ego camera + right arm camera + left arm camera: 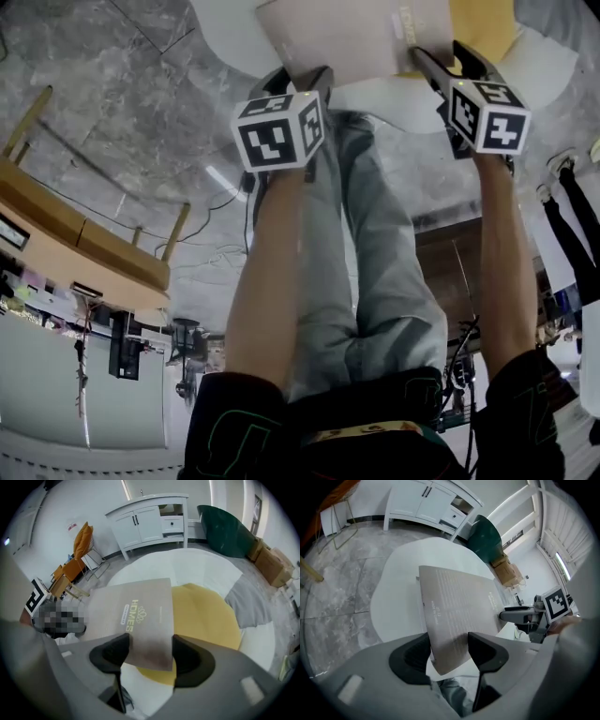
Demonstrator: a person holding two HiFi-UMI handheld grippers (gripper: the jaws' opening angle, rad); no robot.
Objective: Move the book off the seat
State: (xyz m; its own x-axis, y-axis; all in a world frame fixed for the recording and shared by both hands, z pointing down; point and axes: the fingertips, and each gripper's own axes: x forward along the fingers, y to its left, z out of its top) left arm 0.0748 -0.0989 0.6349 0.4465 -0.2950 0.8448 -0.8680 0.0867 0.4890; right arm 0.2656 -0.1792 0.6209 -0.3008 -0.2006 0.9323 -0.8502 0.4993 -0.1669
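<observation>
L claw: left gripper (449, 646) has its jaws wide apart. One near corner of the book (459, 606) sits in the gap, and no pad is clamped on its faces.
R claw: right gripper (150, 651) is also spread wide and straddles the other near corner. It isn't pinching anything.
Contact: the cover edges run right up to the dark pads. Can't tell whether they touch or just overlap in view, prob. not a real hold.
Book pos: still over the seat (393, 602), lying across the yellow cushion (206, 616), w/ its near edge poking past the seat rim toward the person's legs.
Progress: early. Both claws are lined up on the corners, but the book hasn't left the seat.
Left to do: close on it, lift, carry clear, set down elsewhere.
Book feel: thin, flat and rectangular, w/ a matte greige soft cover. Pale lettering on one face, fine print rows on the other. Likely floppy if held by one corner.
Seat: round, smooth, white, w/ low curved sides.
Cushion: round, flat pad in mustard.
Extra: grey cloth (248, 604) draped on the far side of the seat.
Floor: grey marbled tile (333, 588), glossy.
</observation>
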